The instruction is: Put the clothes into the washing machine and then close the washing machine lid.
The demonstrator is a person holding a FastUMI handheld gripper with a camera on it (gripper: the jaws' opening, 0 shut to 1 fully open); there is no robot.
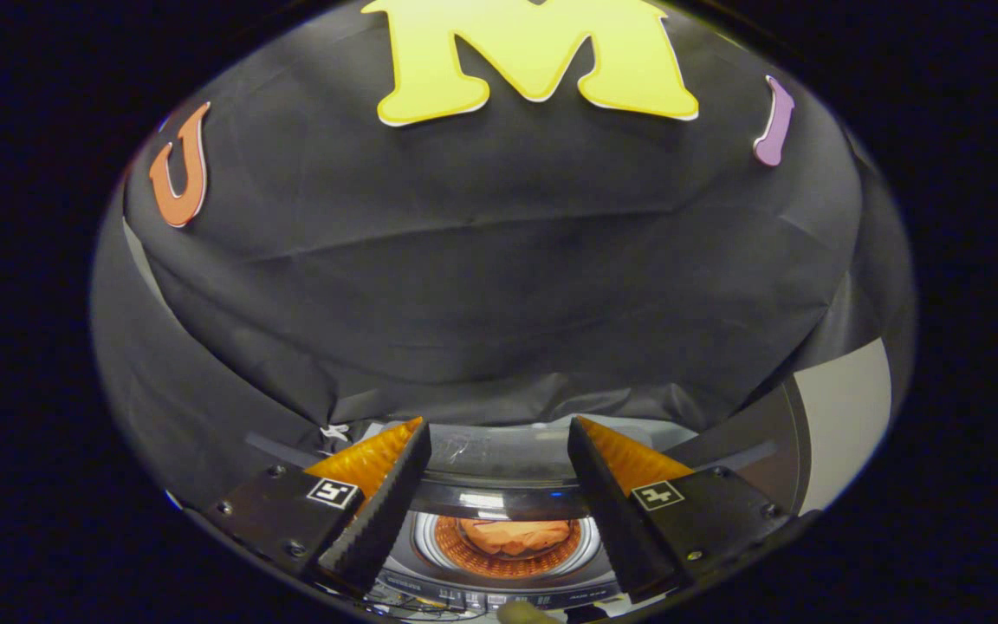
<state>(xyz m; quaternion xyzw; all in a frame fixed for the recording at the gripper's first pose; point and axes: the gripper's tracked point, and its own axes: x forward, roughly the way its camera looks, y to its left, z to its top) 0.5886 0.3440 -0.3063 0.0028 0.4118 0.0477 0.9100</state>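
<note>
While the lid stands raised, the clothes already lie in the drum.
Gripper: fingers spread, empty, above the washer opening. Risk: a push landing off the lid's top edge could slip, or let it drop hard. Room: open between fingers; booth cloth close behind.
</note>
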